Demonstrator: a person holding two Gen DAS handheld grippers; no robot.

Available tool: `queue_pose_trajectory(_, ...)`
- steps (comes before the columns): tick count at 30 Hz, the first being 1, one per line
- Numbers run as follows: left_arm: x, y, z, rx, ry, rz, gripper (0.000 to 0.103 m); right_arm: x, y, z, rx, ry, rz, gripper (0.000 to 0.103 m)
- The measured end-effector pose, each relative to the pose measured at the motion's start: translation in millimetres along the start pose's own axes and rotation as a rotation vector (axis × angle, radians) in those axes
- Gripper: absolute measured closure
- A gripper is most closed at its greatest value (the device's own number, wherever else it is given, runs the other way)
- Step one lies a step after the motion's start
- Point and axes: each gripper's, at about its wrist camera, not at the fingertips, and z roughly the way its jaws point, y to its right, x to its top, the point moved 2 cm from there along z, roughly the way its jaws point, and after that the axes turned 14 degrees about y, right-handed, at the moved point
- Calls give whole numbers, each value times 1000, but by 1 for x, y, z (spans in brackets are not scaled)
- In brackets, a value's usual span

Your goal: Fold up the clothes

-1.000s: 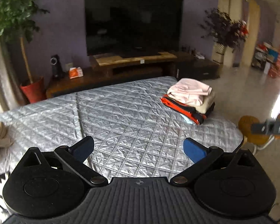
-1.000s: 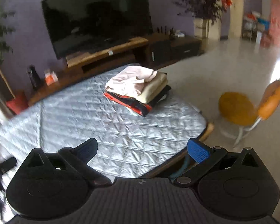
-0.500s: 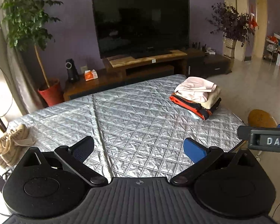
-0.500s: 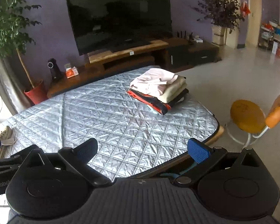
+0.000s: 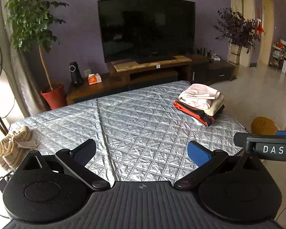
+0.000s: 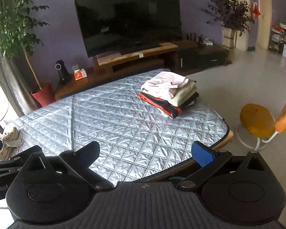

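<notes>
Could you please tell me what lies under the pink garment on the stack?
Under the pink garment lie a cream piece, then dark and red-orange clothes. Anything deeper is covered.

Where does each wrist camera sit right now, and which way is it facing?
Left wrist: on the left claw, open, above the near edge of the silver quilted table cover, facing the black television; the right claw's tip intrudes.
Right wrist: on the right claw, open, further right, facing likewise; round orange chair visible.
Shared: the stack of folded clothes.
</notes>
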Motion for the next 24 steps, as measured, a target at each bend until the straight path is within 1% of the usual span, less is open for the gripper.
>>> queue_pose_trajectory(8, -4, -10, 5, 6, -17, -19, 0, -6, -13, 6, 24, -28, -24, 0)
queue_pose_trajectory(24, -9, -15, 10, 7, -33, -30, 0, -10, -14, 6, 3, -33, -27, 0)
